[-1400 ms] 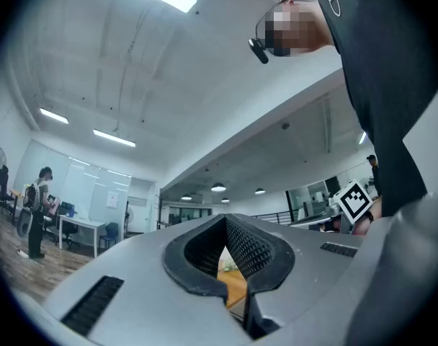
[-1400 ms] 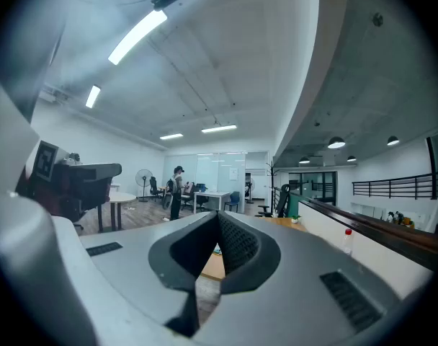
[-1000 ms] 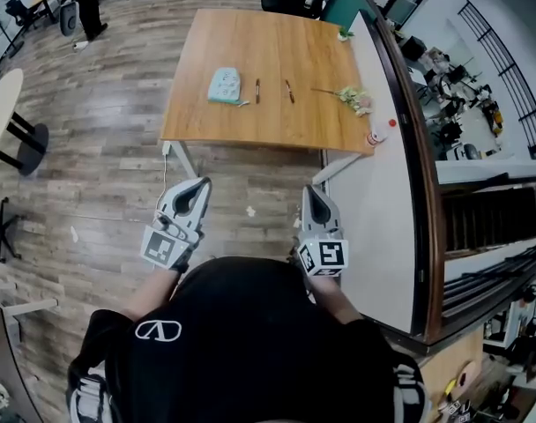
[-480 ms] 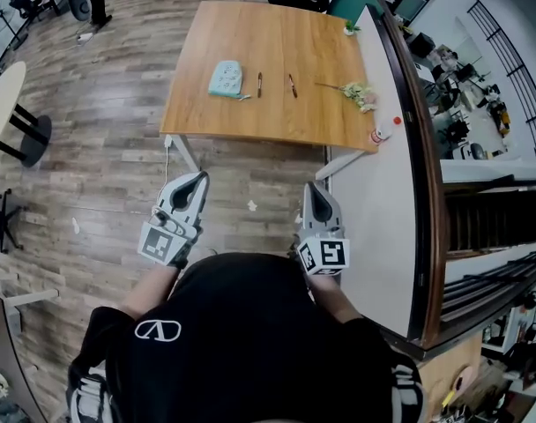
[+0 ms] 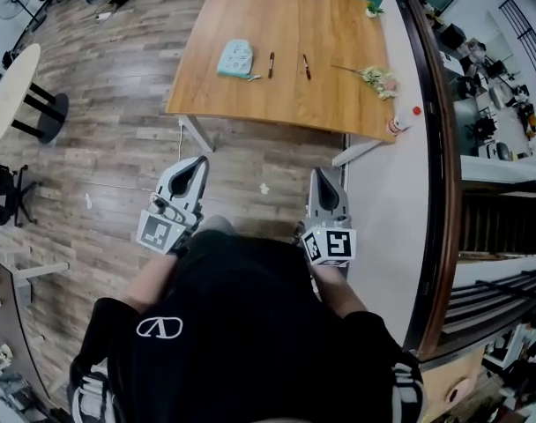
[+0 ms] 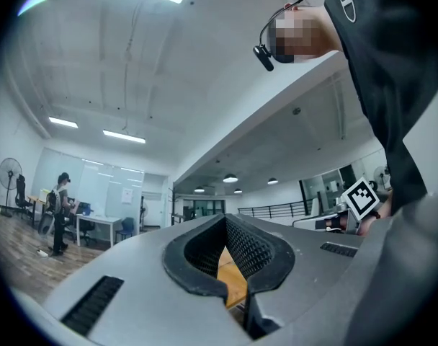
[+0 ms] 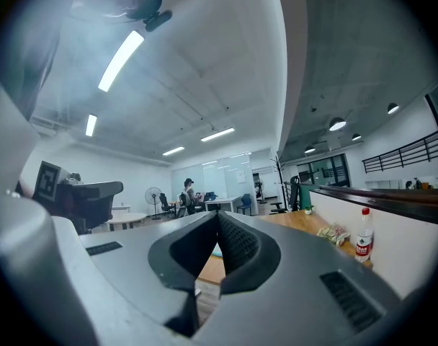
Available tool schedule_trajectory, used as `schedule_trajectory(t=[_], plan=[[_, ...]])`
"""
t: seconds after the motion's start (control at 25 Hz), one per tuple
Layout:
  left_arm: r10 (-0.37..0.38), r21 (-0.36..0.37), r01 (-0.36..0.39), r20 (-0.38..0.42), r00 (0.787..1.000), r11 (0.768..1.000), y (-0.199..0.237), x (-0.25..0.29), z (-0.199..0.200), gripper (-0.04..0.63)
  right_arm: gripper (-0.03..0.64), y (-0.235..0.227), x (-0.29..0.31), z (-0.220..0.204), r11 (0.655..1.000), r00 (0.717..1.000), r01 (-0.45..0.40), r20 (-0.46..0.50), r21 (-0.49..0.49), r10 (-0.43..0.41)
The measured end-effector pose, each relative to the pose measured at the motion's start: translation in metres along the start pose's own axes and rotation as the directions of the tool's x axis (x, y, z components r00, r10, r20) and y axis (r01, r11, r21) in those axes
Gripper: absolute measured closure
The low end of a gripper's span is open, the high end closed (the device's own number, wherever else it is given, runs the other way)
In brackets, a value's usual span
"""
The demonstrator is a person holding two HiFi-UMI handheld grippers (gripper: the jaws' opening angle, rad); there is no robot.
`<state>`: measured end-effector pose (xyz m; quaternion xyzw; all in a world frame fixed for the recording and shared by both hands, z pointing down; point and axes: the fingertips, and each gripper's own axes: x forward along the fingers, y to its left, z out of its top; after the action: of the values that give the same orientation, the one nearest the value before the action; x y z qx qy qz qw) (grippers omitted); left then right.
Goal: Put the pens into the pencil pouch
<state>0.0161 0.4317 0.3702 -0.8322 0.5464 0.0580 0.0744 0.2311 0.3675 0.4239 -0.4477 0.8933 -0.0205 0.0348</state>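
A light teal pencil pouch (image 5: 234, 59) lies on the wooden table (image 5: 250, 113) ahead, left of its middle. Two dark pens lie to the right of it, one (image 5: 271, 64) close to the pouch and one (image 5: 306, 67) further right. My left gripper (image 5: 197, 166) and my right gripper (image 5: 319, 178) are both held over the floor, well short of the table's near edge. Both are shut with nothing in them. The left gripper (image 6: 223, 225) shows only a sliver of table past its tips. Beyond the right gripper (image 7: 217, 222) a bit of the pouch shows.
A sprig of flowers (image 5: 371, 74) lies at the table's right side. A small bottle with a red cap (image 5: 398, 123) stands on the white ledge (image 5: 387, 192) running along the right. A round table (image 5: 8, 91) and a dark chair (image 5: 2, 192) stand to the left on the wood floor.
The table has drawn closer and shifted right in the head view as the person walks towards it. Both grippers stay shut and in front of the body.
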Motion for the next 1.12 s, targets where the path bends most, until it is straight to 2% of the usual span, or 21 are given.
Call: schedule_trajectory(t=[0.2,0.32,0.56,0.76,0.96,1.12], plan=[[0.015,-0.011,-0.015,-0.015,1.0,1.0,0.015,0.025,-0.014,0.592,0.618,-0.019,0.026,-0.011,1.0,1.0,-0.004,-0.017,0.02,0.004],[0.011,-0.023,-0.011,-0.007,1.0,1.0,0.042,0.048,-0.027,0.592,0.618,-0.029,0.057,-0.016,1.0,1.0,0.01,-0.024,0.018,-0.01],[-0.04,-0.032,0.041,0.046,0.998,0.999,0.124,0.127,-0.057,0.592,0.618,-0.054,0.148,-0.014,0.997,0.997,0.072,-0.012,-0.03,-0.072],[-0.109,-0.026,0.112,0.096,0.989,0.993,0.202,0.203,-0.049,0.592,0.618,-0.063,0.244,0.009,0.99,0.992,0.125,-0.011,-0.069,-0.126],[-0.162,-0.038,0.166,0.095,0.982,0.985,0.277,0.265,-0.057,0.592,0.618,-0.073,0.334,0.026,0.981,0.985,0.169,0.0,-0.091,-0.17],[-0.194,-0.048,0.199,0.095,0.976,0.979,0.317,0.304,-0.069,0.592,0.618,-0.081,0.388,0.025,0.977,0.981,0.191,0.002,-0.096,-0.192]])
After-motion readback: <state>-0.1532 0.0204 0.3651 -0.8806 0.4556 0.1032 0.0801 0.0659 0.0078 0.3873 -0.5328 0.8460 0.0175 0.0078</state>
